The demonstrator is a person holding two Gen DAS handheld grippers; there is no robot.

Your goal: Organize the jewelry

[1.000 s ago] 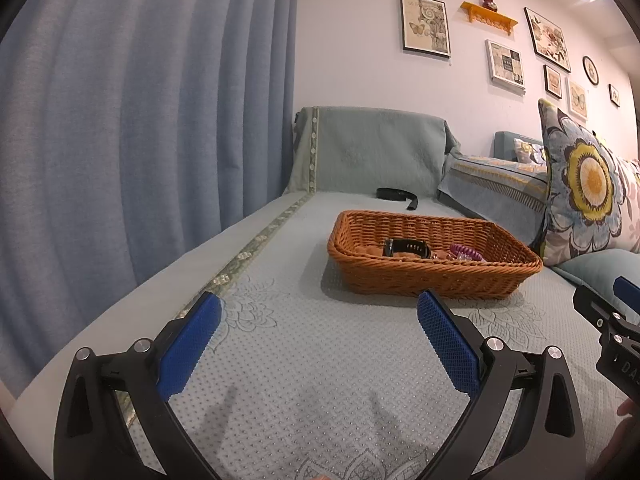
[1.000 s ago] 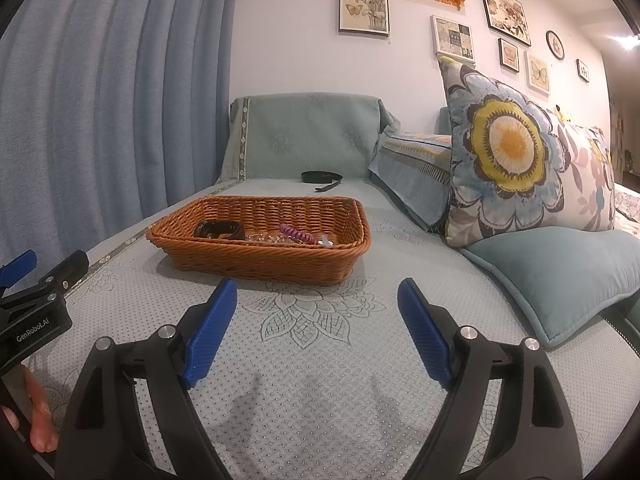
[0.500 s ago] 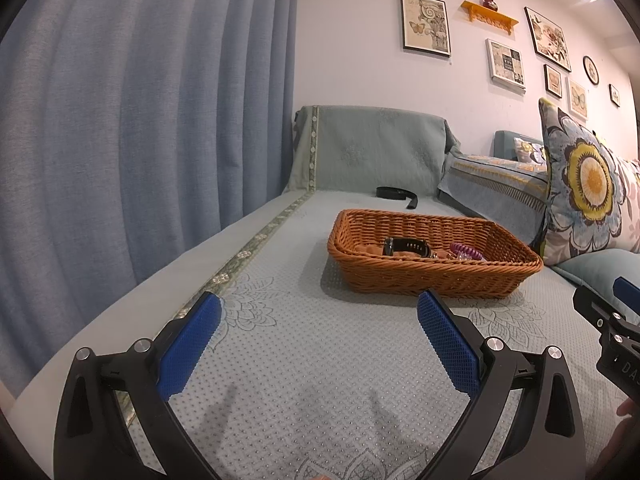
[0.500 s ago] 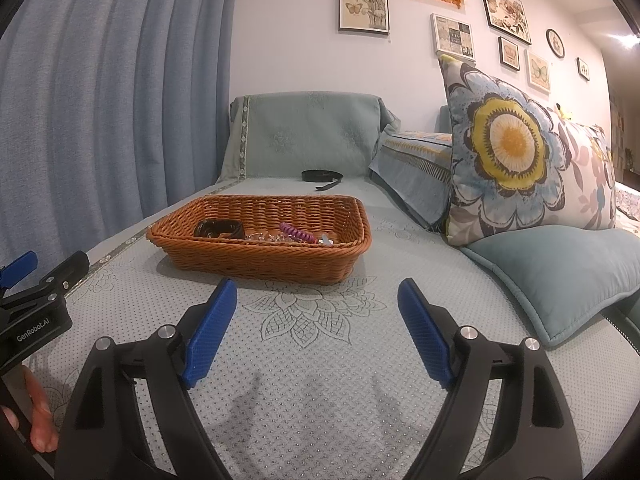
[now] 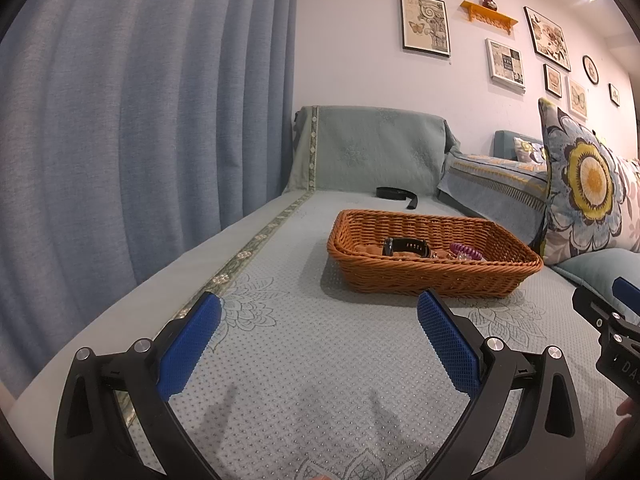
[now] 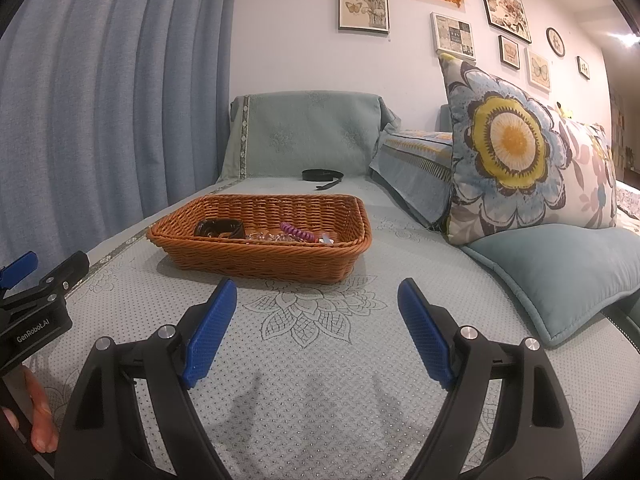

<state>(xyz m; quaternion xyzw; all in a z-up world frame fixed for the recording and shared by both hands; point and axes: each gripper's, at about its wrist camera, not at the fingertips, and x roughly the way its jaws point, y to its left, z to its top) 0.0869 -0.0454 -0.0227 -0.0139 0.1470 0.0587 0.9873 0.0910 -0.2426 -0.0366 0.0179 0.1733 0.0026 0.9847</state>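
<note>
An orange wicker basket (image 5: 436, 276) (image 6: 256, 266) stands on the pale green sofa seat, ahead of both grippers. Inside lie a black watch (image 5: 404, 247) (image 6: 219, 227), a purple spiral hair tie (image 5: 466, 251) (image 6: 296, 233) and some clear beaded pieces (image 6: 264, 237). A black strap (image 5: 396, 193) (image 6: 323, 176) lies on the seat beyond the basket. My left gripper (image 5: 318, 314) is open and holds nothing, a short way before the basket. To its right my right gripper (image 6: 316, 300) is likewise open and holds nothing.
A blue curtain (image 5: 140, 120) hangs along the left. A flowered cushion (image 6: 516, 148) and a plain teal cushion (image 6: 560, 272) lie on the right. The covered sofa arm (image 6: 304, 136) rises behind the basket. A hand (image 6: 38, 412) shows at the lower left.
</note>
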